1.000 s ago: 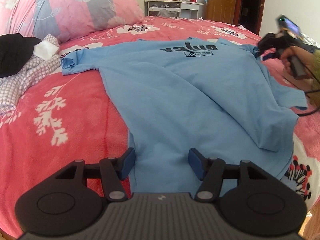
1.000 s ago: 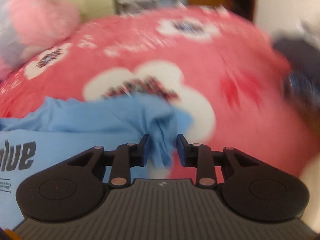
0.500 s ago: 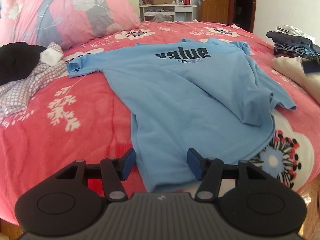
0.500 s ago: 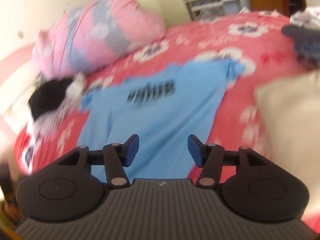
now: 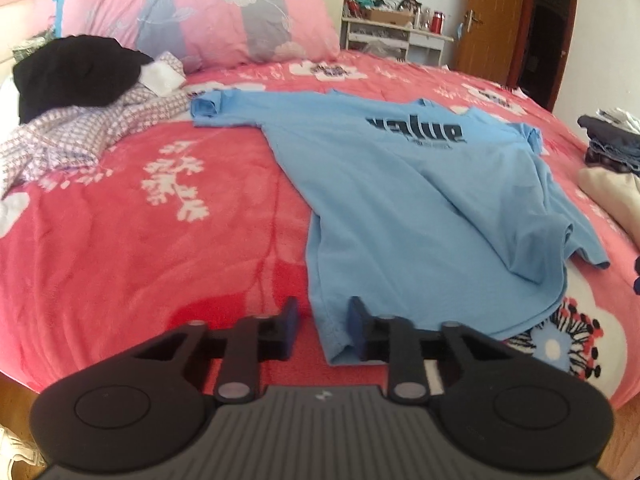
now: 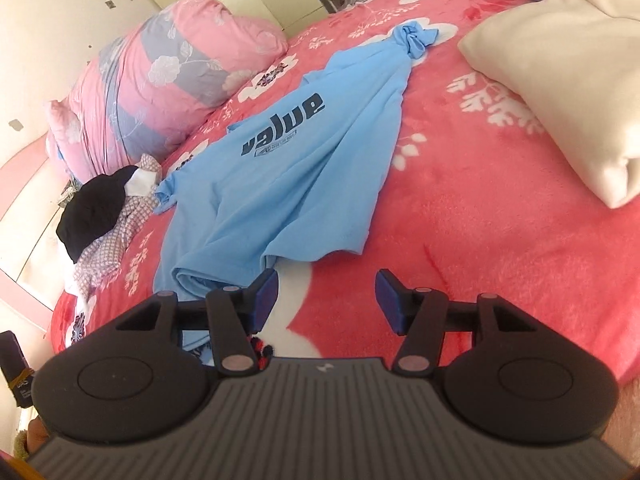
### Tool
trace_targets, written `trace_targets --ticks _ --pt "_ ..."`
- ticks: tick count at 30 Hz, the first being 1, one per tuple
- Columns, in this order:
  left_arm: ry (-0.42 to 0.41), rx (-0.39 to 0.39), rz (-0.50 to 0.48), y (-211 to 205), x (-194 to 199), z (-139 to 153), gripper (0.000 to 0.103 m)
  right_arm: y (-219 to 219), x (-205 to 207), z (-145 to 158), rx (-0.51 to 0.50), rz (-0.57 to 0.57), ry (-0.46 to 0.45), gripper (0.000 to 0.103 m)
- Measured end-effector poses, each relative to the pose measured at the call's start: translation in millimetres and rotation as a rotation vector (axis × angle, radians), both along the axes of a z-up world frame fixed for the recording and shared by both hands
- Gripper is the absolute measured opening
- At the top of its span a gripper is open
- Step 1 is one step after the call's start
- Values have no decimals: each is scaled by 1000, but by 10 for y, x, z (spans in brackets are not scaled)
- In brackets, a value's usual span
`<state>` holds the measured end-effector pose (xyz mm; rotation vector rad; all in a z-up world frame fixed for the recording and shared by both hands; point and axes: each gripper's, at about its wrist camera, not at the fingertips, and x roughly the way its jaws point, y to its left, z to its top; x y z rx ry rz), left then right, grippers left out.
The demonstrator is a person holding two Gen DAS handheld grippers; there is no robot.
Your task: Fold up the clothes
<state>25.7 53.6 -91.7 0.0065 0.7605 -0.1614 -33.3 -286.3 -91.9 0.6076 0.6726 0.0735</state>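
Lying on the red blanket (image 5: 120, 240) with white flowers, a blue T-shirt (image 5: 420, 200) is seen from the left wrist view. It is spread out, front side up, and the dark word "value" is printed on its chest. One sleeve is stretched out toward a pile of clothes: a black garment (image 5: 76, 70) and a checked shirt (image 5: 80, 136). The other side of the T-shirt is folded over and wrinkled. The left gripper (image 5: 322, 326) is held low at the near bottom corner of the T-shirt. Its jaws are spread apart, and the corner of the hem is seen between the two blue pads, but nothing is squeezed. A big pink and grey pillow (image 5: 208, 12) is seen at the back. A white shelf (image 5: 394, 38) and a brown door (image 5: 496, 20) are seen farther away. Folded clothes (image 5: 612, 144) are stacked at the right edge.

From the right wrist view, the same T-shirt (image 6: 288, 172) is seen lying slanted across the blanket (image 6: 480, 220). Its far sleeve is bunched up into a small lump. The right gripper (image 6: 326, 302) is held over the blanket, just beside the bottom edge of the T-shirt. Its jaws are wide apart and nothing is held. A cream folded cloth (image 6: 568, 76) is lying to the right. The pillow (image 6: 160, 80) and the dark pile (image 6: 96, 208) are seen to the left.
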Motion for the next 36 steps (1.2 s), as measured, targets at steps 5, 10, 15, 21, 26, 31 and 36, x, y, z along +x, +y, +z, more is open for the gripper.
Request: trace_targets --ticks 5,10,15,21,26,31,36 --pt "2 -86 58 75 18 40 4 -33 -38 1 8 -18 -4 53" --pt "-49 -400 212 710 -257 497 3 -56 -41 76 -24 -27 -16 53" --pt "28 -481 325 1160 -415 421 3 -103 10 74 -36 -42 -19 53" --pt "141 -481 414 1377 -307 -35 3 -142 102 -14 22 -52 2 53" --pt "118 -421 390 1334 -224 -99 3 -264 224 -43 125 -63 0 54" --pt "100 -384 387 1262 -212 -114 4 -418 440 -182 275 -100 30 58" --pt "89 -382 397 1270 -191 -128 4 -400 625 -333 279 -92 77 58"
